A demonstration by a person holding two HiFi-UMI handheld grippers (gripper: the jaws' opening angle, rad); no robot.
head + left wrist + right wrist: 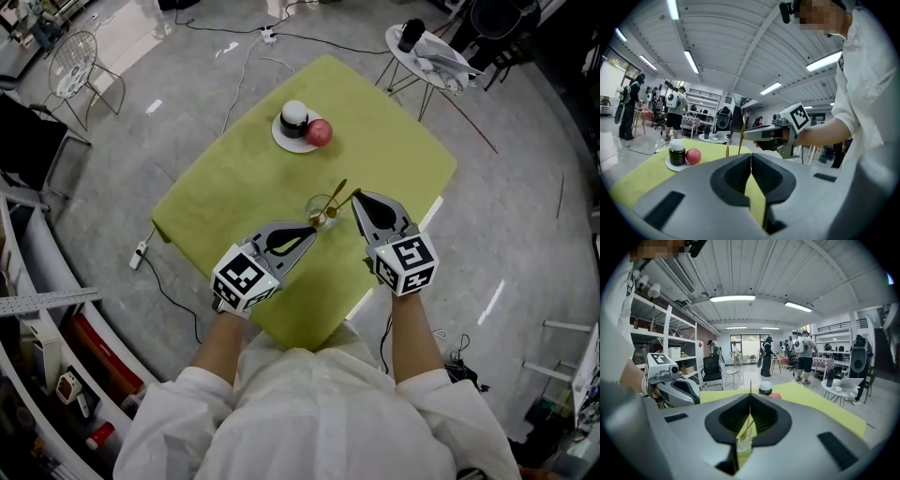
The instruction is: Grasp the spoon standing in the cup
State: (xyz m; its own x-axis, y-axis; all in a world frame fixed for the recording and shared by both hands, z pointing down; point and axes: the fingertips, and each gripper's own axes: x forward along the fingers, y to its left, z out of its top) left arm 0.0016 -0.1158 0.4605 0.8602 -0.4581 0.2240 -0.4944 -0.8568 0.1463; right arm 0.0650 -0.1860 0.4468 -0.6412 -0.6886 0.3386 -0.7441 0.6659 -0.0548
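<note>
because the spoon (339,192) stood slanted in the cup (322,212), its handle tipped toward the right gripper (357,197), that gripper sat nearly level and met the handle high up, well above the rim. its jaws were clenched together, and its own view showed the thin handle running up along the line where they met, so i judged it gripped on the spoon's upper handle, with the bowl down in the cup just below the tips. holding that high probably kept the jaws off the glass. the left gripper (312,231) was closed on nothing, its tips just beside the cup on the near side, likely ready to steady it if it rocked. the cup rested on the green table (234,197); a plate (284,138) with a jar and a red ball lay well beyond both tips, out of the way.
</note>
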